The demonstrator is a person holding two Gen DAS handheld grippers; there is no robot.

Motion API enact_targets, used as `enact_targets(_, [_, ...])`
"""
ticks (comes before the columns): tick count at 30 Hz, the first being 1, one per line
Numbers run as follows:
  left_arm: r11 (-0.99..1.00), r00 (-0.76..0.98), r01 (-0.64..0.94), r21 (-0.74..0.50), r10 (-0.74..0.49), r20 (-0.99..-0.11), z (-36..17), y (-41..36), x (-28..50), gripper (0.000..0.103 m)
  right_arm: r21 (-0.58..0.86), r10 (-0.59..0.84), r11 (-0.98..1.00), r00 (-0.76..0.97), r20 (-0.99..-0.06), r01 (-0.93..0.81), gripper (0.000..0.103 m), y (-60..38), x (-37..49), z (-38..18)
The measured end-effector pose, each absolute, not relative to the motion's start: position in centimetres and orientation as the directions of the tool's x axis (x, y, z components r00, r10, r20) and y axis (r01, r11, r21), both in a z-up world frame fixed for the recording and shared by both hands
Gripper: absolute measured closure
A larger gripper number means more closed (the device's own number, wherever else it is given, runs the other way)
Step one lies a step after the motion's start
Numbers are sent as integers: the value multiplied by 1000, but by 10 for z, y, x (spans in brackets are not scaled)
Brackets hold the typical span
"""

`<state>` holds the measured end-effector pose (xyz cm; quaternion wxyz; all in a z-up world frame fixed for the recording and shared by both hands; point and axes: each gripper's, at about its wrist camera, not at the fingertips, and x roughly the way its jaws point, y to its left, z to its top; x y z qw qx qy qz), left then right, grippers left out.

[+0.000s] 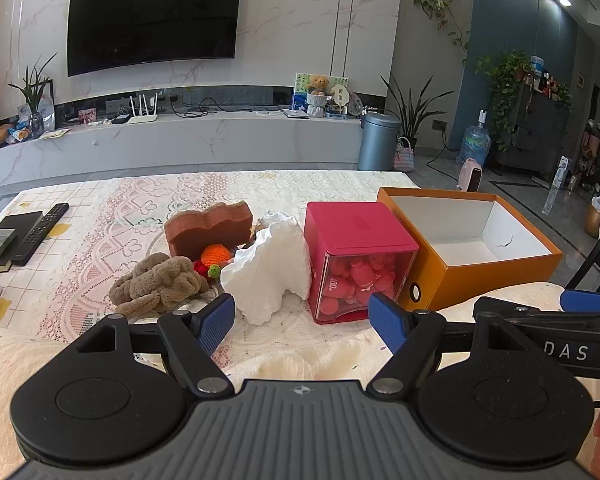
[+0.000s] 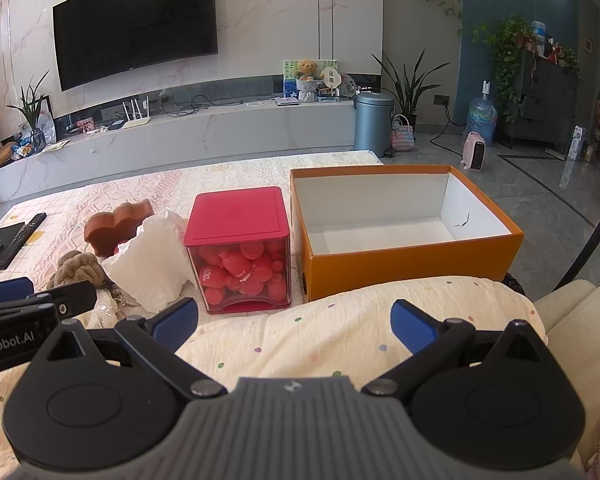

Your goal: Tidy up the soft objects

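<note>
On the lace tablecloth lie a brown wavy sponge, a brown fuzzy cloth, an orange crocheted toy and a crumpled white cloth. A red box holds pink soft pieces. An open, empty orange box stands to its right. My left gripper is open and empty, just short of the white cloth. My right gripper is open and empty, over a dotted pillow, in front of the red box and the orange box.
A black remote and a dark device lie at the table's far left. A TV wall and a marble console stand beyond the table. A blue bin, plants and a water bottle stand on the floor to the right.
</note>
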<state>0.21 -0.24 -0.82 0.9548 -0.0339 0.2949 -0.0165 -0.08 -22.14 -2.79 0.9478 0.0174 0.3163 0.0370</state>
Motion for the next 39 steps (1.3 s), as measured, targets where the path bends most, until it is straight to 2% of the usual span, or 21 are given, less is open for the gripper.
enact_targets(11, [997,827,17,-81,-59,-559,-9,-2,0,14,54,92,996,794,-601,-75,3,-219,-1,-29])
enact_targets(13, [997,829,18,-76,-58,-557,-9,-2,0,20,59,107,994,789,-605,-90,3,-218,0,-30])
enact_targets(20, [997,807,9,-72,-49,-588,-16,14,1,30,41,160,984,776,-610,-171,3,-204,7,-36])
enact_targets(22, [997,795,25,-75,-66,-602,-18,20,2,38,30,179,979,774,-608,-203,7,-197,10,-37])
enact_targets(24, [997,785,28,-68,-64,-616,-22,27,5,42,20,195,972,765,-614,-232,14,-191,15,-40])
enact_targets(26, [998,779,19,-52,-47,-625,-24,34,9,45,15,211,966,753,-623,-258,15,-184,23,-43])
enact_targets(33, [1000,758,-7,-6,2,-652,-32,61,27,45,-34,253,935,732,-633,-353,15,-152,54,-49])
enact_targets(37, [1000,754,-4,21,16,-657,-38,74,41,35,-55,275,912,706,-652,-406,12,-131,76,-56])
enact_targets(39, [999,751,2,41,25,-659,-41,81,47,35,-75,282,898,699,-658,-433,11,-120,86,-60])
